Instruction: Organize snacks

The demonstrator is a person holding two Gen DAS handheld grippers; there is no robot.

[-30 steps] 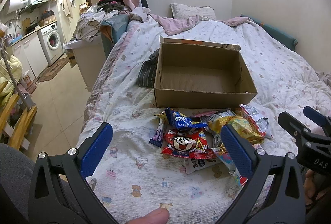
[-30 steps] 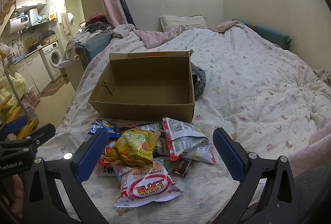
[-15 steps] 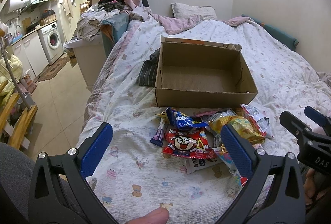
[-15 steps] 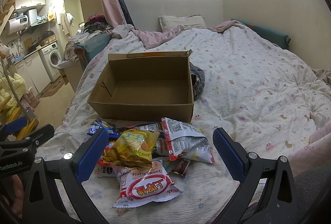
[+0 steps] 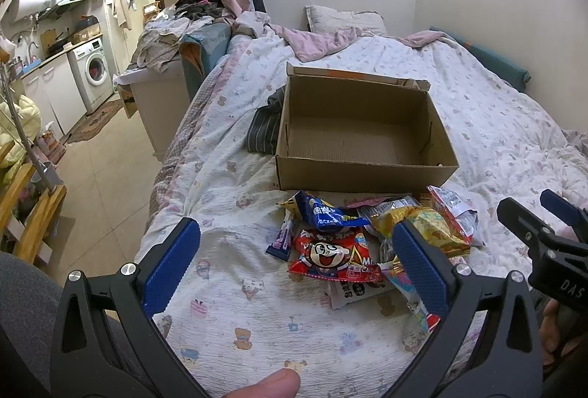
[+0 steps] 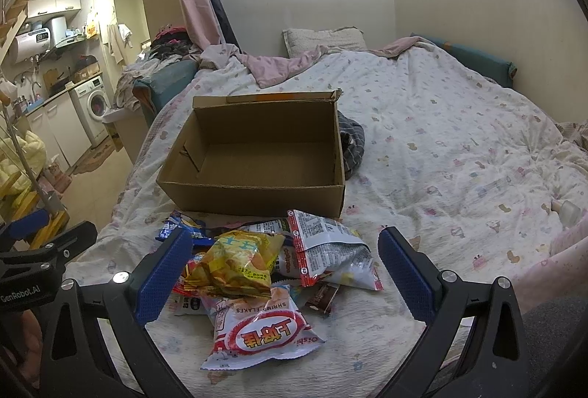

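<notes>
- Right wrist view: right gripper [image 6: 284, 267] wide apart, empty, above "SHRIMP FLAKES" bag [image 6: 262, 333]; cardboard box [image 6: 253, 155] beyond.
- Left gripper [image 5: 294, 262] likewise gaping, empty, red cartoon packet [image 5: 330, 256] just ahead.

box [image 6: 253, 192] on bed [image 6: 459, 148] | snack pile [image 6: 264, 262] just in front (nr side)

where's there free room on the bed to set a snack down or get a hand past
Free: inside the cardboard box; the quilt right of the box; the strip left of the red snack bag. Crowded: the snack pile directly before the box's front wall.
</notes>
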